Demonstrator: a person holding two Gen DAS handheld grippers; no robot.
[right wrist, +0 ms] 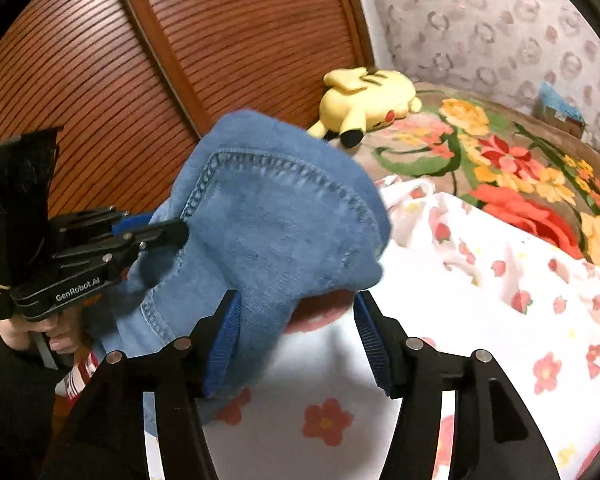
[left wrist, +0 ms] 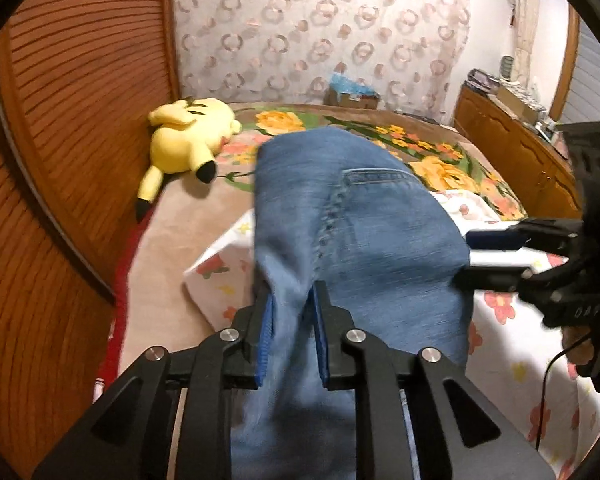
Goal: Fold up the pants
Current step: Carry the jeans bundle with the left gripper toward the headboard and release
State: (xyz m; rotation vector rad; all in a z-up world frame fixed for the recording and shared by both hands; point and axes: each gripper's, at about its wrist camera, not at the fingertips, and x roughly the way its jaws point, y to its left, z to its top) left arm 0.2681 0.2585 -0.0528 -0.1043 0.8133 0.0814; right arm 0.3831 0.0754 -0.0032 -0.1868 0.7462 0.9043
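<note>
The blue denim pants hang bunched above the bed, back pocket stitching showing. My left gripper is shut on a fold of the pants, cloth running between its blue pads. It also shows in the right wrist view, pinching the pants' left edge. My right gripper is open, its jaws wide apart, with the pants draped over its left finger. In the left wrist view the right gripper sits at the pants' right edge with jaws apart.
The bed has a white floral sheet over a brown flowered blanket. A yellow plush toy lies by the slatted wooden headboard. A wooden cabinet stands at the right.
</note>
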